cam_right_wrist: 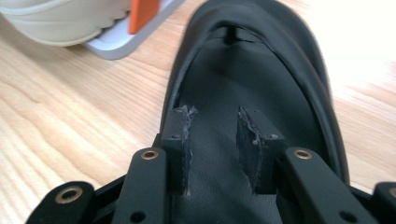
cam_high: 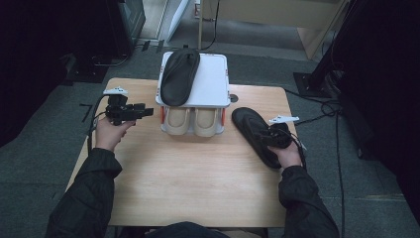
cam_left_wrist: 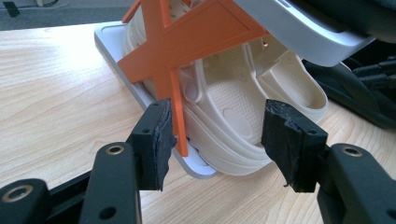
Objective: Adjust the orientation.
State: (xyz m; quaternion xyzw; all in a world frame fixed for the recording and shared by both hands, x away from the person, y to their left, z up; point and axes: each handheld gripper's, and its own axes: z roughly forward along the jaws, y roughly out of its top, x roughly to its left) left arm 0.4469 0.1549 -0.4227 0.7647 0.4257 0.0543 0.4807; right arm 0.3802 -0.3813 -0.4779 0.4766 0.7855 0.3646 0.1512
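Right gripper (cam_right_wrist: 212, 140) sits over the heel of the black slipper (cam_high: 255, 134) lying on the table (cam_high: 198, 173) right of the white rack (cam_high: 210, 82); jaws part-open, nothing pinched that I can tell. Left gripper (cam_left_wrist: 217, 140) hangs open beside the rack, empty. Best to pinch the slipper's side wall firmly. Table edge is near; the free top-shelf space beside the other slipper (cam_high: 178, 74) is narrow.

A pale wooden table (cam_high: 198, 173) on grey carpet in a dim room

Around the table, grey carpet (cam_high: 39, 163) spreads into dark edges; black cables (cam_high: 337, 129) trail to its right, a black stand base (cam_high: 309, 82) sits beyond its far right corner, and light wooden furniture (cam_high: 277, 12) stands behind it.
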